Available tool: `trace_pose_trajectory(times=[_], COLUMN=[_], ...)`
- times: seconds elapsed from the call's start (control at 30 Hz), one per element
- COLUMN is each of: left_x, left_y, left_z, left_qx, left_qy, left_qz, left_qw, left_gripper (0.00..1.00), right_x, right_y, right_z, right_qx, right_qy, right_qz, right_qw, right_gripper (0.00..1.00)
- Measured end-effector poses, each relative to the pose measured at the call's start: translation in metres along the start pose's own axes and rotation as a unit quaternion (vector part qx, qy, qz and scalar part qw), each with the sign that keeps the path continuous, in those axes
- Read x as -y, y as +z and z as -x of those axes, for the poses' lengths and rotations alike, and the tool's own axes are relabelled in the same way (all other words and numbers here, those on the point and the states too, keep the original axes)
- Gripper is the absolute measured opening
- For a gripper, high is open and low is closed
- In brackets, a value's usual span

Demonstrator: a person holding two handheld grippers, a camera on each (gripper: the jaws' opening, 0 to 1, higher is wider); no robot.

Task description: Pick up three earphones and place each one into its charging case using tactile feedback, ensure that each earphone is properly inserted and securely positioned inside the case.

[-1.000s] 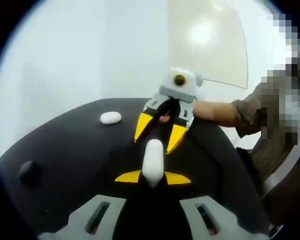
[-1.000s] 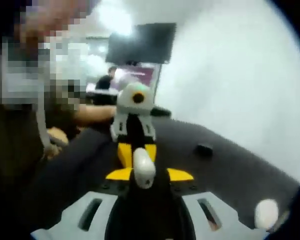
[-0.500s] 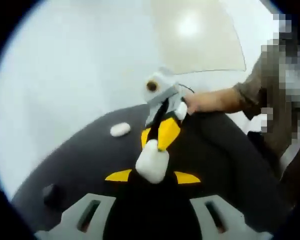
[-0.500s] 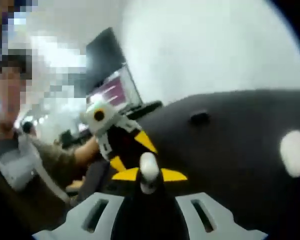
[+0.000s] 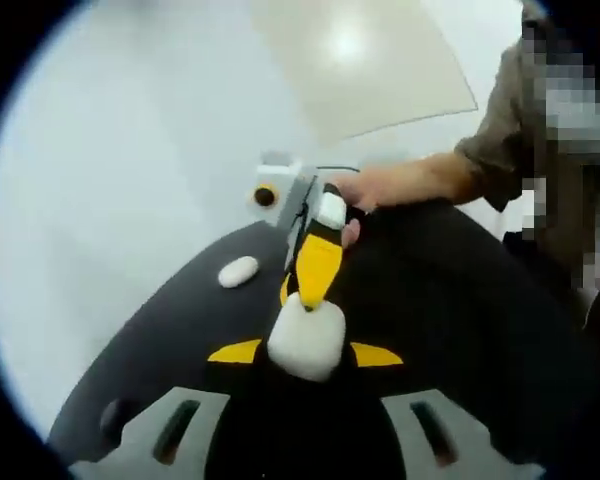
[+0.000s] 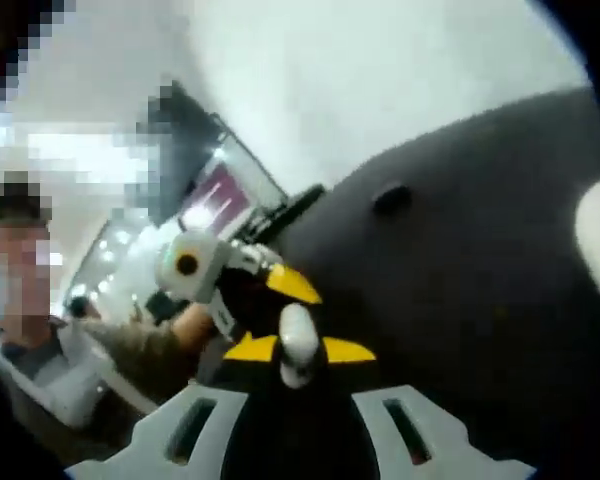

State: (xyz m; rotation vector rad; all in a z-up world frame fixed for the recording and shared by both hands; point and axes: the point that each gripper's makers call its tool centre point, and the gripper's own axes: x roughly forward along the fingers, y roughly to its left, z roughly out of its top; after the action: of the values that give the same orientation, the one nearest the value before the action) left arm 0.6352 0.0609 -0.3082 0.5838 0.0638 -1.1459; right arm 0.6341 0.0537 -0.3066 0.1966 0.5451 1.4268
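A white charging case (image 5: 307,340) sits clamped between the yellow-tipped jaws of the left gripper (image 5: 305,352), above the black table (image 5: 450,330). A white earphone (image 6: 298,335) is pinched in the closed jaws of the right gripper (image 6: 296,350), whose yellow tip meets the case from beyond. In the left gripper view, a person's hand (image 5: 365,190) grasps the right gripper. A second white case (image 5: 238,271) lies farther back on the table, well apart; a small black object (image 6: 392,199) rests near the far edge.

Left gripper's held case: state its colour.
White. The case, clamped in the left gripper, shows best in the left gripper view.
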Motion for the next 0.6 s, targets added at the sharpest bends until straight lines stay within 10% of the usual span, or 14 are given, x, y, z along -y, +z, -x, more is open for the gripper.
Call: trace_pose_trajectory(times=[0.13, 0.3, 0.43, 0.6], left_x=[-0.001, -0.002, -0.002, -0.021], left_y=[-0.001, -0.003, -0.004, 0.014], left_z=[0.002, 0.006, 0.006, 0.025], left_qx=[0.0, -0.009, -0.007, 0.044], left_qy=[-0.001, -0.006, -0.01, 0.017], left_qz=[0.009, 0.046, 0.061, 0.08], left_qw=[1.0, 0.9989, 0.9981, 0.9957], left_gripper=[0.28, 0.27, 0.28, 0.31], right_x=[-0.004, 0.005, -0.006, -0.002], right_y=[-0.007, 0.016, 0.015, 0.018], right_z=[-0.001, 0.015, 0.025, 0.025], right_qx=[-0.013, 0.049, 0.036, 0.035], right_qy=[-0.01, -0.043, -0.053, -0.061], right_qz=[0.094, 0.128, 0.234, 0.235], right_qw=[0.9954, 0.9896, 0.9703, 0.9695], right_gripper=[0.24, 0.31, 0.38, 0.45])
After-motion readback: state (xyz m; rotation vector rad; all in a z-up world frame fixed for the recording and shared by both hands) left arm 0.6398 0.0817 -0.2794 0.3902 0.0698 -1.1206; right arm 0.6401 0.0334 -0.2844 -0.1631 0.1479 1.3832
